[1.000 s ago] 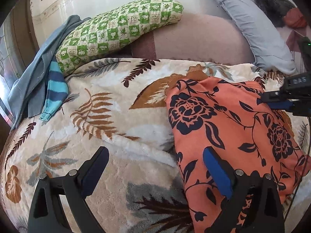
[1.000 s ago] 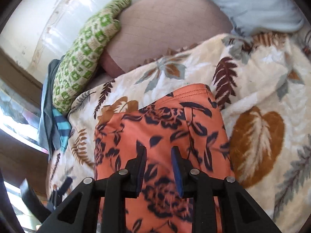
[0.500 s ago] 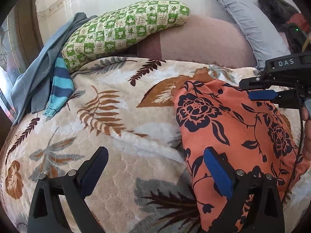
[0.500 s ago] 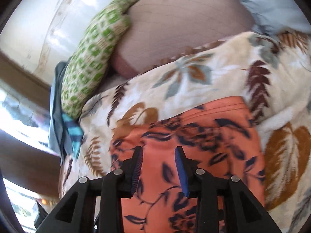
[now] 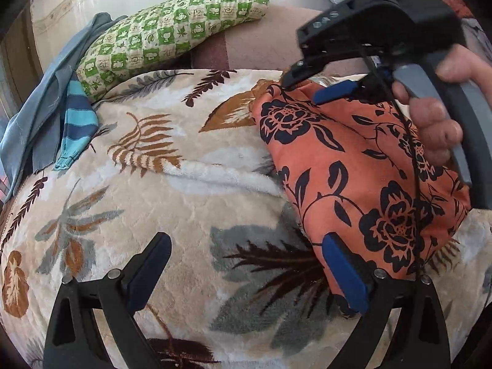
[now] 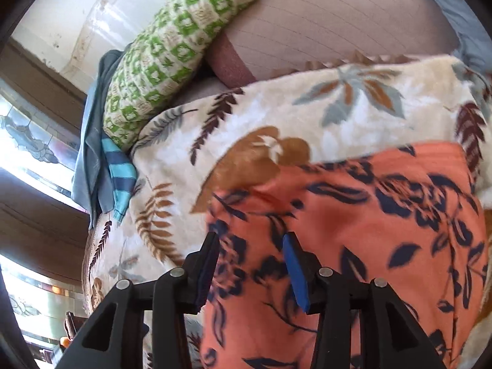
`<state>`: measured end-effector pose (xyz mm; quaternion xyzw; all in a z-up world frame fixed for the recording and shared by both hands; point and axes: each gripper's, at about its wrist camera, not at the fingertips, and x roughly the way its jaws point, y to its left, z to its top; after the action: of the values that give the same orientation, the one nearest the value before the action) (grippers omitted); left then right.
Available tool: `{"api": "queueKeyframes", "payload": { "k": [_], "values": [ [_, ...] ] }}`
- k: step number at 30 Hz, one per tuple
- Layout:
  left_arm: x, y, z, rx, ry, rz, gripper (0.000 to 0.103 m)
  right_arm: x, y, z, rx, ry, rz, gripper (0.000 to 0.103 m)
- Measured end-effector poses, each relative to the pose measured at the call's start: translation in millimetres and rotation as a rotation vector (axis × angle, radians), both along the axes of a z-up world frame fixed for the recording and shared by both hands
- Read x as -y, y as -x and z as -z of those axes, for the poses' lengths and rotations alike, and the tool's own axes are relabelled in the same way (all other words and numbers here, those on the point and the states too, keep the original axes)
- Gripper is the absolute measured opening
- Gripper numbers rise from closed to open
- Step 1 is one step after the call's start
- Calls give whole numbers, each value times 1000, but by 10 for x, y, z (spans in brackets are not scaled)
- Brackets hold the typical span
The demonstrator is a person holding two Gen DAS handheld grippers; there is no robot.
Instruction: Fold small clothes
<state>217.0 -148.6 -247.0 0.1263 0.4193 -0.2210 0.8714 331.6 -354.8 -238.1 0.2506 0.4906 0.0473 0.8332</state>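
An orange floral garment (image 5: 363, 166) is seen lying folded on the leaf-patterned blanket (image 5: 172, 190) of a bed, toward the right side in the left wrist view. The left tool (image 5: 246, 264) is held with its jaws wide apart just above the blanket, nothing between them — its right pad overlaps the garment's near edge, though contact cannot be told. Only this view shows the right tool (image 5: 303, 90) from outside, gripped by a hand (image 5: 436, 113) and poised at the garment's far corner. In the right wrist view, the right tool (image 6: 252, 264) is seen from behind with its jaws opening, the garment's cloth (image 6: 353, 246) showing in the gap but not pressed by the pads. A green checked pillow (image 6: 178, 55) and a striped blue cloth (image 6: 121, 172) are visible in both views; the window (image 6: 27, 144) beside the bed is shown clearly only by the right wrist view.
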Motion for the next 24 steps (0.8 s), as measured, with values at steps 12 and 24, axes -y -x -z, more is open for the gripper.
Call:
{"api": "queueKeyframes", "payload": {
  "k": [12,24],
  "values": [
    [-112,-112,-185,15,83,-22,98,117,-108,-108,10,-58,77,50],
    [352,65,7,-5,-27,74,99,655,1574,92,-135,-74,203,50]
  ]
}}
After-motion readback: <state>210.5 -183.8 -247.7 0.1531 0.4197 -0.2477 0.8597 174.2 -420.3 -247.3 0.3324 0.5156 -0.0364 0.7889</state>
